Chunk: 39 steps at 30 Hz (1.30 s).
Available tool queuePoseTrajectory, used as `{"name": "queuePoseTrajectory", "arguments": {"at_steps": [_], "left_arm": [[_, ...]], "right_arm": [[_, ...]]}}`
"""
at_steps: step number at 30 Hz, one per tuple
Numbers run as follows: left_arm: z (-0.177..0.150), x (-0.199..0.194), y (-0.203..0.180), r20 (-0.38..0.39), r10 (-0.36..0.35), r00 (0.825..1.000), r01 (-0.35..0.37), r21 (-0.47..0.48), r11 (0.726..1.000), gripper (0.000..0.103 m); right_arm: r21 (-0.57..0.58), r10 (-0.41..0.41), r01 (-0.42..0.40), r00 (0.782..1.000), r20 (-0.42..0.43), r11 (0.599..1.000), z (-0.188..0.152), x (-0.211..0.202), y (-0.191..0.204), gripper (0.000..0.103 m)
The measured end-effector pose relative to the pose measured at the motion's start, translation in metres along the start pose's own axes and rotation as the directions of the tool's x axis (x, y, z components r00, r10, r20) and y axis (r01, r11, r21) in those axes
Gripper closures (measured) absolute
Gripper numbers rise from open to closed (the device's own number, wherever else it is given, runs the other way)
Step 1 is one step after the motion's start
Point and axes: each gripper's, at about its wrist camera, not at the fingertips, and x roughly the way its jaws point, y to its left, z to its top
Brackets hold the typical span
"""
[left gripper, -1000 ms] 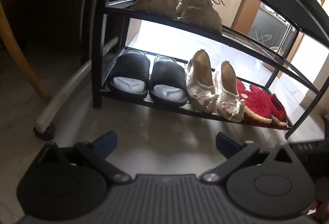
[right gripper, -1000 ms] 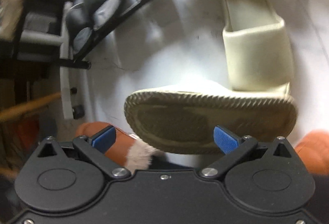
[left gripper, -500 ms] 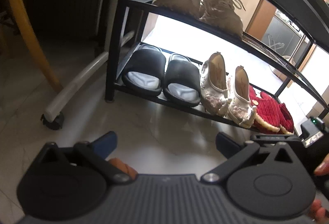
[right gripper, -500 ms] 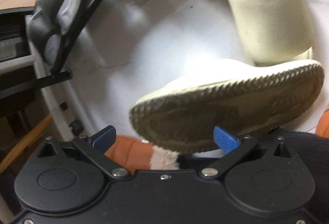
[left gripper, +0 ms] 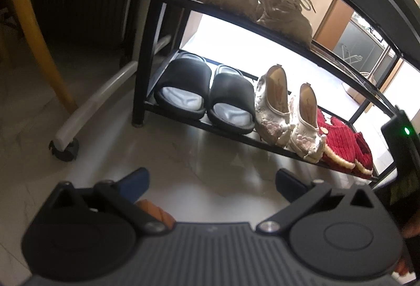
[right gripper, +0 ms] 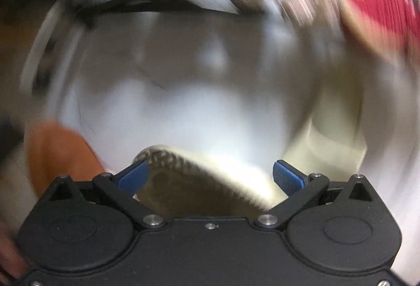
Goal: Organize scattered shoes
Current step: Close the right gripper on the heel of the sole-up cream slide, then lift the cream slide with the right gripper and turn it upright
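Right tongs [right gripper: 208, 177] gape wide around a cream slide [right gripper: 199, 189], sole up, no pad visibly touching, view blurred. Left tongs [left gripper: 211, 181] wide, empty, low over the floor facing the shoe rack [left gripper: 262, 141]. Its bottom shelf is packed: black slides [left gripper: 204, 97], embroidered flats [left gripper: 288, 112], red slippers [left gripper: 344, 144]; likely why cream slides sit on the floor.

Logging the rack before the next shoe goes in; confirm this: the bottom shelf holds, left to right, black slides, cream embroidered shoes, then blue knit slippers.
One detail is wrong: the knit slippers are red, not blue, as the left wrist view shows. The black slides and cream embroidered shoes sit on the bottom shelf in that order.
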Motion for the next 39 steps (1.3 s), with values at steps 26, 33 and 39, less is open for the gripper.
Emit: {"name": "queuePoseTrajectory", "arguments": {"at_steps": [26,33,39], "left_arm": [[-0.002,0.012,0.026,-0.061,0.017,0.998,-0.025,-0.143,0.989,0.001],[-0.002,0.013,0.027,-0.068,0.022,0.997,-0.032,-0.152,0.988,0.001],[-0.001,0.013,0.031,-0.066,0.021,0.998,-0.033,-0.173,0.984,0.001]], "right_arm": [[-0.361,0.027,-0.082,0.988,-0.154,0.929,-0.015,0.059,0.058,0.000],[-0.433,-0.039,-0.003,0.995,-0.088,0.901,-0.029,0.067,0.077,0.009],[-0.435,0.001,-0.017,0.999,-0.038,0.900,-0.038,0.044,0.070,0.022]]}}
